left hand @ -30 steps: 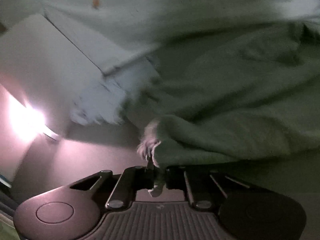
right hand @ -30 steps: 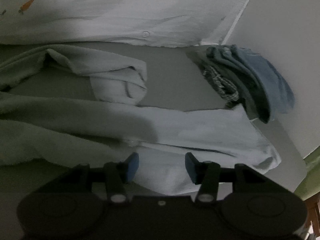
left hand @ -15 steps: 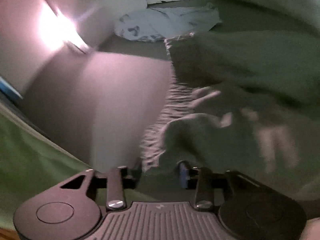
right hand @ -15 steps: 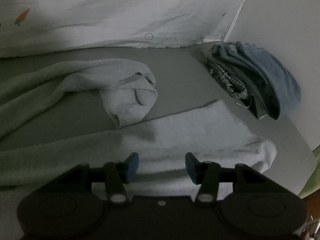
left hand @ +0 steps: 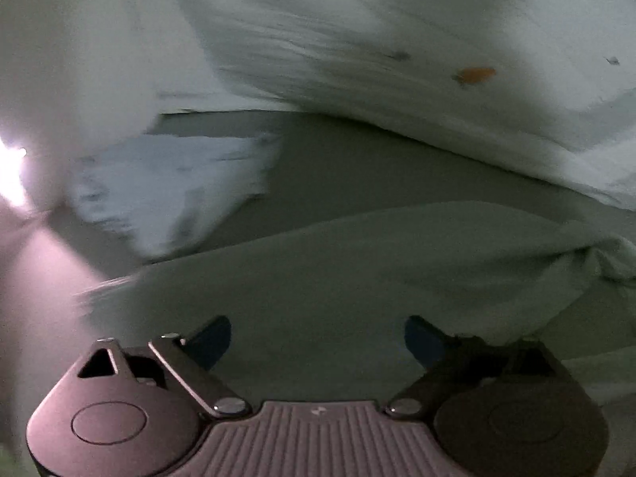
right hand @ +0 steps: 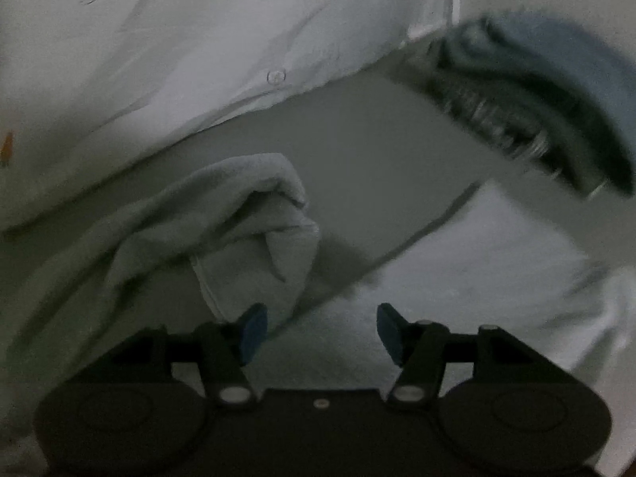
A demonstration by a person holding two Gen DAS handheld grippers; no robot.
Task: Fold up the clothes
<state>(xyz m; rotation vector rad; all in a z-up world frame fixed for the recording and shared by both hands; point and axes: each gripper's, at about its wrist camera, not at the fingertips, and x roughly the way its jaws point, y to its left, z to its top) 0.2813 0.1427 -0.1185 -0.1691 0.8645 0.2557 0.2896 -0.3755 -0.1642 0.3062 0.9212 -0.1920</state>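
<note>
A pale green fleecy garment [left hand: 357, 270] lies spread on the grey surface, filling the lower half of the left wrist view. My left gripper [left hand: 318, 342] is open and empty just above it. In the right wrist view the same garment [right hand: 457, 278] lies flat at lower right, and a bunched, folded-over part [right hand: 246, 214] sits at centre left. My right gripper [right hand: 318, 330] is open and empty over the garment, its left fingertip [right hand: 252, 330] close to the bunched part.
A white sheet with small orange prints [left hand: 397, 47] lies along the far side, also in the right wrist view [right hand: 179, 47]. A pile of blue and checked clothes [right hand: 536, 99] sits at right. A light patterned cloth [left hand: 171, 187] lies at left. A bright light [left hand: 10, 175] glares at the left edge.
My left gripper has let go of the garment's edge and opened wide, and its view has swung over the flat garment. My right gripper stayed open and moved closer to the bunched part.
</note>
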